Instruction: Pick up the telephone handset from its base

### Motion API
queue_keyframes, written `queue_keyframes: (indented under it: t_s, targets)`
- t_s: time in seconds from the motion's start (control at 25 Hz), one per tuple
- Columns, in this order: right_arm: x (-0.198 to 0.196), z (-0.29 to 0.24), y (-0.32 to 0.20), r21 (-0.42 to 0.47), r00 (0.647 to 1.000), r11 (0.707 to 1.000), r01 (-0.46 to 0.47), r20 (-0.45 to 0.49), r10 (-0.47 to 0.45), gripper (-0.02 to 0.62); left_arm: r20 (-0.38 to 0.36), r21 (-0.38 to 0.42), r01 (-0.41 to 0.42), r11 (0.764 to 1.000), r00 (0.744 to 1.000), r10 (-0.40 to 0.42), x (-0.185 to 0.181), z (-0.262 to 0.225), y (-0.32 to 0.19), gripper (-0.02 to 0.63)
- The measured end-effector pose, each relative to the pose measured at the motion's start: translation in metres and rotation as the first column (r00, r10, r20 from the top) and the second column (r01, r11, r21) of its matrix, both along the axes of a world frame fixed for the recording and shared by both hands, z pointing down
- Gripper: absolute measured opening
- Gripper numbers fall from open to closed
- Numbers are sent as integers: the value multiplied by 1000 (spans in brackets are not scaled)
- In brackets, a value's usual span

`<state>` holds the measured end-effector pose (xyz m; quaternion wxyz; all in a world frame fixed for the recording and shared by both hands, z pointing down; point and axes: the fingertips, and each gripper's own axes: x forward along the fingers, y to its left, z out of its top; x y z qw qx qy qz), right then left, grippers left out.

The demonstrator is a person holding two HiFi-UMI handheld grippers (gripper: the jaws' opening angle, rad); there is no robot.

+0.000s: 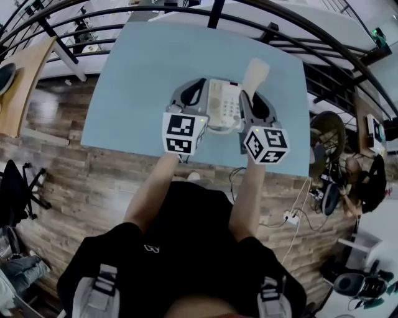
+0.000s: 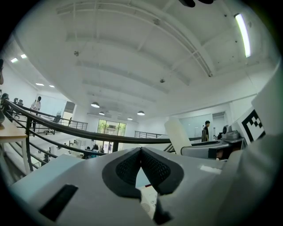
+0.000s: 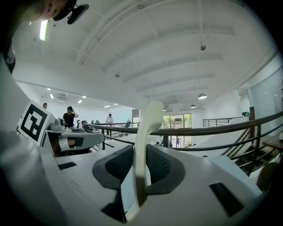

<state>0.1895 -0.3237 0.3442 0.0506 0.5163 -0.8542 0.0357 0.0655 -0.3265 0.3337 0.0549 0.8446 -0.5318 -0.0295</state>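
Pinching the cream handset [image 3: 148, 128] upright between its pads, the right gripper [image 3: 141, 152] holds it off the telephone base [image 1: 224, 107] — at the base's 1 o'clock. At 9 o'clock, the left gripper [image 2: 141, 150] sits pressed together, empty, above the blue table [image 1: 143, 74].

Telephone base [image 1: 222, 105] sits on desk [image 1: 143, 81], close to its near edge, roughly midway along. Left claw [image 1: 200, 87] is just left of base, right claw [image 1: 247, 94] just right of it. Handset [image 1: 255, 73] stands between right claw's jaws, reaching away past base's far right corner. Railing [image 1: 186, 12] runs behind desk. Floor [image 1: 93, 180] lies before it, with cables [image 1: 292, 217] on it to the right.
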Motion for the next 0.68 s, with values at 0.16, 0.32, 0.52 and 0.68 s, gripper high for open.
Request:
queue_keyframes:
  t_s: [0.16,0.32,0.52,0.68]
  targets:
    - [4,3,-1,-8,1000,1000,-5,-9,5,83,-2,-11,-2,1000,1000,2,3,3,-1,-2]
    - [7,6,0,-15,1000,1000,-6,-10,6,83,-3,-24,-1,1000,1000,1,6,8,-1,-2]
    - [7,21,4,-41,1000,999,12,0,-12,83,-3,-47,0,999,1000,0,9,19,0,-2]
    - [10,27,7,-47,1000,998,28,-8,-29,83,2,-54,-5,999,1000,5,17,23,1,-2]
